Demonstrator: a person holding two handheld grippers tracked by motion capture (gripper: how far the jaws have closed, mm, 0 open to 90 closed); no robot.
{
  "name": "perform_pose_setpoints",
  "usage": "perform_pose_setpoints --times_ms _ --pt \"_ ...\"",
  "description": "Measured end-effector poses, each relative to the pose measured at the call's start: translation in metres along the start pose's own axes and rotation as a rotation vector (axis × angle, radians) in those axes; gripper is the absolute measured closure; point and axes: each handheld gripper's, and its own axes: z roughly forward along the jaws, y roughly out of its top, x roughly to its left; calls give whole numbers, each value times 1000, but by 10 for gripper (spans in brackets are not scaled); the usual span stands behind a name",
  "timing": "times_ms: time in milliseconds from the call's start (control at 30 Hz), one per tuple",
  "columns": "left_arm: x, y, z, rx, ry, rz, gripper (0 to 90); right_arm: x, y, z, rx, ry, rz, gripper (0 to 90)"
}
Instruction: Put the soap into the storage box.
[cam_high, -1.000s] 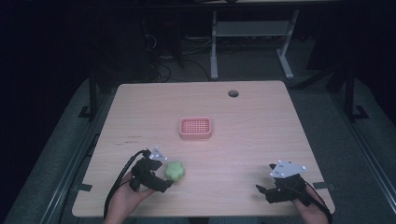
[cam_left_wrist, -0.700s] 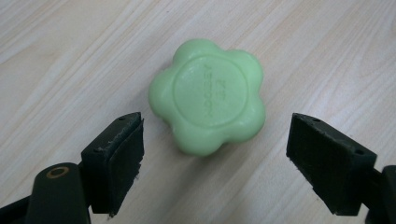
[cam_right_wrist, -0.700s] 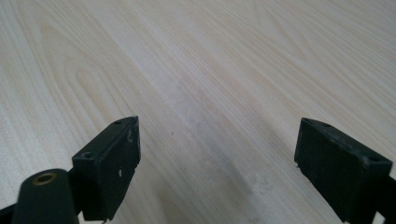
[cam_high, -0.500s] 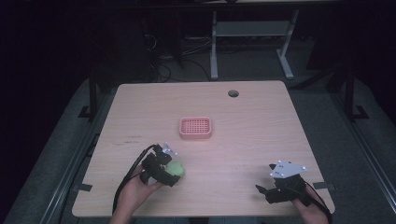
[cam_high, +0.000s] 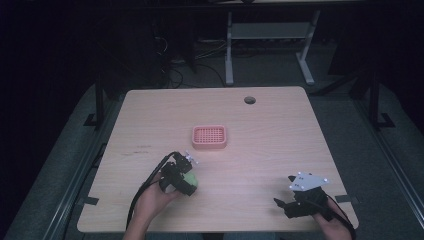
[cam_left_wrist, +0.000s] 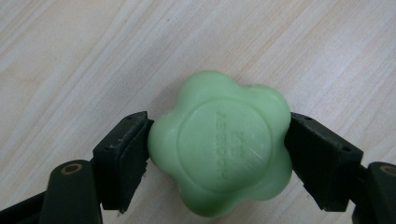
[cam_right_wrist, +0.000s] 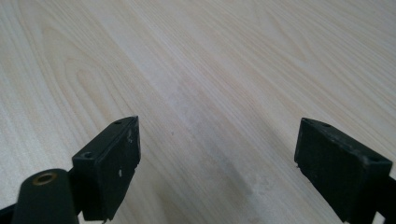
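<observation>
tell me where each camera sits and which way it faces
High view: fixed above the person's side, looking forward and down on the table; both hands, left gripper, right gripper and pink tray show.
Left gripper view: rides the left gripper, looking along its black jaws pressed on the green soap.
Right gripper view: rides the right gripper, looking along its spread jaws at bare wood.
Shared: high and left gripper views both show the soap.

A dim lab or test workspace, set up for recording.

A pale wooden desk (cam_high: 280, 130) with a cable hole (cam_high: 249, 100) at its far right stands on grey carpet (cam_high: 350, 120) in a dark room. Beyond its far edge, loose cables (cam_high: 200, 55) trail over the floor beside the white metal legs of another table (cam_high: 270, 35).
</observation>
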Motion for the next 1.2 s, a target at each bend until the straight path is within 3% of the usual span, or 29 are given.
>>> perform_pose_setpoints --times_ms 467,600,733,833,1100,1200 --pt "-2 1 2 9 13 -1 266 0 0 -1 1 -1 7 138" --pt "-2 1 1 0 7 -20 268 0 0 -1 -5 -2 10 138" --pt "2 2 -8 -23 -10 -30 268 0 0 -1 -9 -1 17 138" --pt "3 3 -12 -26 9 -28 268 0 0 -1 -10 -2 17 138" --pt "4 11 -20 -30 15 -16 268 0 0 -2 -8 -4 13 138" --pt "7 15 -22 -41 -16 -34 269 -1 0 -2 -9 -5 13 138"
